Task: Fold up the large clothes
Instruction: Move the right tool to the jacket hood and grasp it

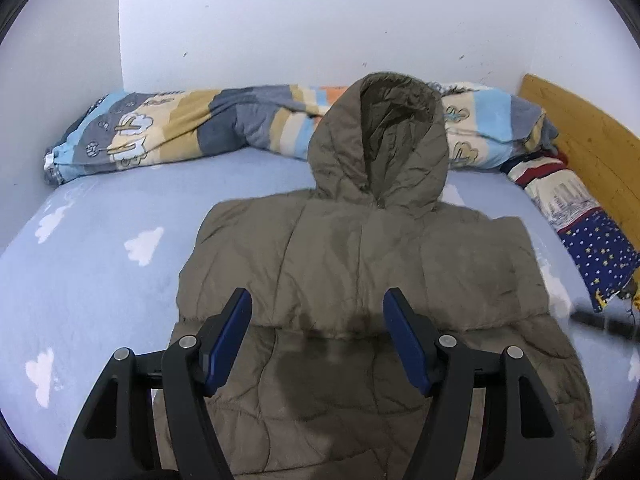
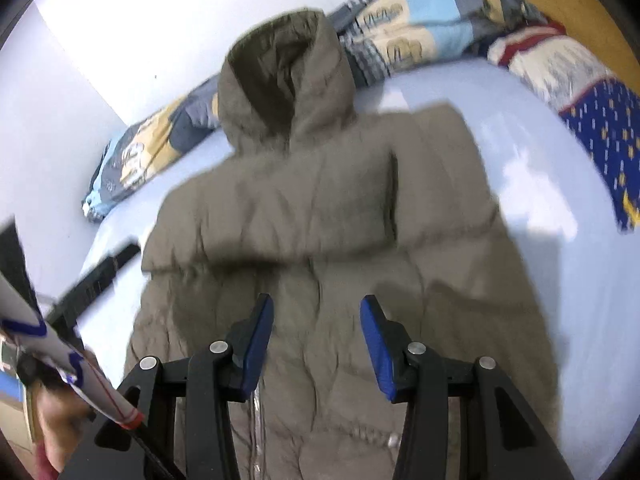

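Both the left gripper [image 1: 318, 336] and the right gripper [image 2: 317, 338] hover spread and empty over the lower body of the olive jacket [image 1: 360, 264], which lies flat on the bed [image 1: 100, 264], long axis running straight ahead to its hood [image 1: 380, 140].

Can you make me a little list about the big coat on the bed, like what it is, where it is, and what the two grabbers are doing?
thing: padded olive-brown hooded coat
where: flat on the light blue cloud-print sheet
hood: at the far end, resting against the rolled striped blanket
sleeves: folded in over the body
left gripper: fingers apart, nothing between them, over the coat
right gripper: fingers apart, nothing between them, over the coat
beside it: starry blue pillow by the wooden headboard
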`<move>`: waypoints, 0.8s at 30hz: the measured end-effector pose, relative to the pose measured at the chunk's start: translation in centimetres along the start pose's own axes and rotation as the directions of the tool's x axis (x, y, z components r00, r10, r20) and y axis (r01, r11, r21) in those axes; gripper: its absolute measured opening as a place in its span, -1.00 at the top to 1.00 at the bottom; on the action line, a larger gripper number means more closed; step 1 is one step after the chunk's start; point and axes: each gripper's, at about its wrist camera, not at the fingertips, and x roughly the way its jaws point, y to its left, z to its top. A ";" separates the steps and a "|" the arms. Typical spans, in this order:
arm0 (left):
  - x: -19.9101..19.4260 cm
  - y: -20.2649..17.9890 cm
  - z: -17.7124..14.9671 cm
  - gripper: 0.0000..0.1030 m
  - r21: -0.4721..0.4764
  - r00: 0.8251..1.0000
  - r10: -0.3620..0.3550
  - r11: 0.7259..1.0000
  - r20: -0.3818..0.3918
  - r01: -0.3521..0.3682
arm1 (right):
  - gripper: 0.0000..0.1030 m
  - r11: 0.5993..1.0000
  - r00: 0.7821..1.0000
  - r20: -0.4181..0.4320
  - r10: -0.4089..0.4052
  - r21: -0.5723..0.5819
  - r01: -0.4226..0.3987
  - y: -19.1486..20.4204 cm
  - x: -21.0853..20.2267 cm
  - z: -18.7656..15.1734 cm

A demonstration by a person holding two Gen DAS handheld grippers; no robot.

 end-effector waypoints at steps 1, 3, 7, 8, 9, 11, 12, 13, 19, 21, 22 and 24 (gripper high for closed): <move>0.0 0.1 0.1 -0.31 0.002 1.000 -0.002 1.000 0.003 0.002 | 0.05 1.000 1.000 0.014 -0.004 -0.003 0.004 0.1 -0.4 1.7; 0.1 0.3 0.2 -0.31 0.029 1.000 0.003 1.000 0.021 -0.004 | 0.05 1.000 0.999 0.033 -0.006 -0.022 0.007 0.3 -0.8 4.8; 0.8 1.0 0.0 -0.31 0.076 0.999 0.029 0.997 0.025 -0.031 | 0.03 0.998 0.995 0.096 -0.042 -0.041 0.046 0.4 -1.5 12.2; 1.0 1.3 -0.1 -0.31 0.071 0.999 0.028 0.997 0.021 -0.029 | -0.02 0.997 0.993 0.108 -0.054 -0.043 0.059 0.4 -1.3 14.1; 1.1 1.6 -0.1 -0.31 0.058 0.999 0.030 0.998 0.021 -0.031 | -0.05 0.997 0.991 0.121 -0.061 -0.038 0.066 0.4 -1.1 15.6; 1.5 2.4 0.1 -0.31 0.018 1.000 0.010 1.000 0.009 -0.011 | -0.18 0.997 0.986 0.155 -0.066 -0.037 0.072 0.3 0.0 19.7; 1.6 2.7 0.1 -0.31 0.003 1.000 0.002 1.000 0.002 -0.002 | -0.24 0.995 0.985 0.155 -0.076 -0.049 0.085 0.3 0.9 21.3; 1.6 2.9 0.2 -0.31 -0.002 1.000 0.006 1.000 0.004 -0.006 | -0.24 0.994 0.983 0.162 -0.087 -0.052 0.096 0.3 2.1 23.0; 1.5 3.8 0.0 -0.31 0.000 0.999 0.042 0.999 0.018 -0.042 | -0.24 0.993 0.978 0.170 -0.119 -0.006 0.122 0.0 10.5 31.1; 1.8 4.0 -0.1 -0.31 -0.007 0.999 0.048 0.999 0.006 -0.048 | -0.24 0.989 0.977 0.160 -0.143 0.002 0.145 0.0 13.2 32.6; 1.9 4.0 -0.2 -0.31 -0.003 0.999 0.047 0.999 0.003 -0.047 | -0.24 0.989 0.977 0.154 -0.148 0.009 0.149 0.1 14.9 33.5; 2.2 4.1 -0.3 -0.31 0.004 0.998 0.060 0.998 -0.004 -0.060 | -0.24 0.989 0.977 0.150 -0.149 0.031 0.146 0.2 17.3 34.7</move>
